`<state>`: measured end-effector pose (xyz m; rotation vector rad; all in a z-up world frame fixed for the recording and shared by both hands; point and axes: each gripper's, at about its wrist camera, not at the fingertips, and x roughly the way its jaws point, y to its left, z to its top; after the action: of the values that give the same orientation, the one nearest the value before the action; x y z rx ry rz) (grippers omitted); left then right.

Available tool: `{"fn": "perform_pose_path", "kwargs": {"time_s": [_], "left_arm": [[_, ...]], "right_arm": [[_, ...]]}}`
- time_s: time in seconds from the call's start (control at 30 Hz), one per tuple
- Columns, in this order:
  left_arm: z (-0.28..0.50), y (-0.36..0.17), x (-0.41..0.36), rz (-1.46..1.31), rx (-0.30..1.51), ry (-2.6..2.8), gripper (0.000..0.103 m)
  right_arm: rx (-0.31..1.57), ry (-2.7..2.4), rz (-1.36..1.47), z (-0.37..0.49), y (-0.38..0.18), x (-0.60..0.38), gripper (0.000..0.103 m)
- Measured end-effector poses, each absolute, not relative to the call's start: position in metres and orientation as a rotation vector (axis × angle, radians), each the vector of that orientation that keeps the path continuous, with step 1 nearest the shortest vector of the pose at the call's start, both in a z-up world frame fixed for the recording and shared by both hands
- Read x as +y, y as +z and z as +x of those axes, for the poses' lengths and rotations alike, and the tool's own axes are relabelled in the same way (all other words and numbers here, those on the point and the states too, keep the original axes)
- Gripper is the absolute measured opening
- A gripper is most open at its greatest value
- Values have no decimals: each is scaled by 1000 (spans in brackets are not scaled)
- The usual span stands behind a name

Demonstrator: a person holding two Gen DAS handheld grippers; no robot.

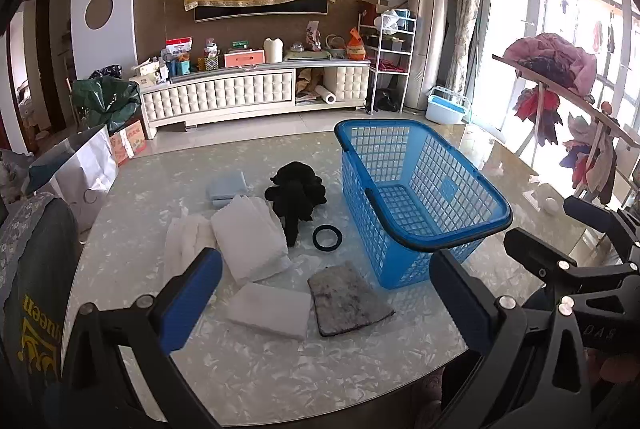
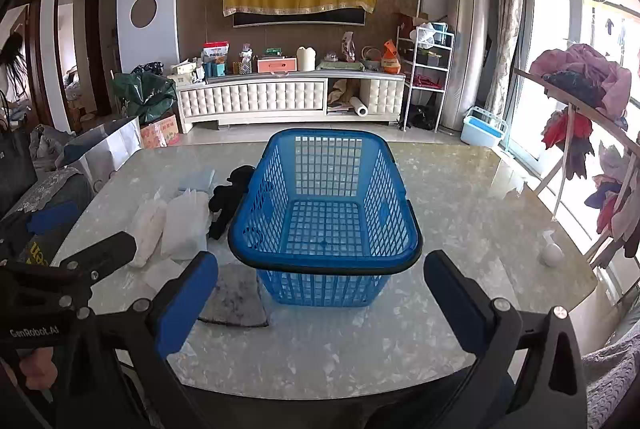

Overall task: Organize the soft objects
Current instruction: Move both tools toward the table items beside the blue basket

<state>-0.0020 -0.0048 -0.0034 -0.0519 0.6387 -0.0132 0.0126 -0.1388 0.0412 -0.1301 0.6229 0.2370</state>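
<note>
You have not started: the blue basket (image 2: 325,213) stands empty on the table (image 2: 460,205). Left of the basket lie white folded cloths (image 1: 250,239), a black cloth (image 1: 297,194), a grey pad (image 1: 348,299) and a ring (image 1: 327,237). Your left gripper (image 1: 324,299) and right gripper (image 2: 320,303) hover with jaws apart, holding nothing. Next, I judge, reach for the nearest pad.

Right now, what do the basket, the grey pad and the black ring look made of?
Blue basket: rigid moulded plastic, glossy, lattice walls. Grey pad: looks like felt or scouring fibre, matte, fuzzy, mottled with dirt. Black ring: probably rubber or elastic, matte; too small to tell.
</note>
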Motion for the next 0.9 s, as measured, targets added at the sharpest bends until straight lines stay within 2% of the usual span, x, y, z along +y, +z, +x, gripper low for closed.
{"fn": "perform_pose_path", "kwargs": {"time_s": [0.9], "left_arm": [[-1,-6,-6,-56,656,-26,103]], "right_arm": [[653,237,-126,11,38,-141,103]]}}
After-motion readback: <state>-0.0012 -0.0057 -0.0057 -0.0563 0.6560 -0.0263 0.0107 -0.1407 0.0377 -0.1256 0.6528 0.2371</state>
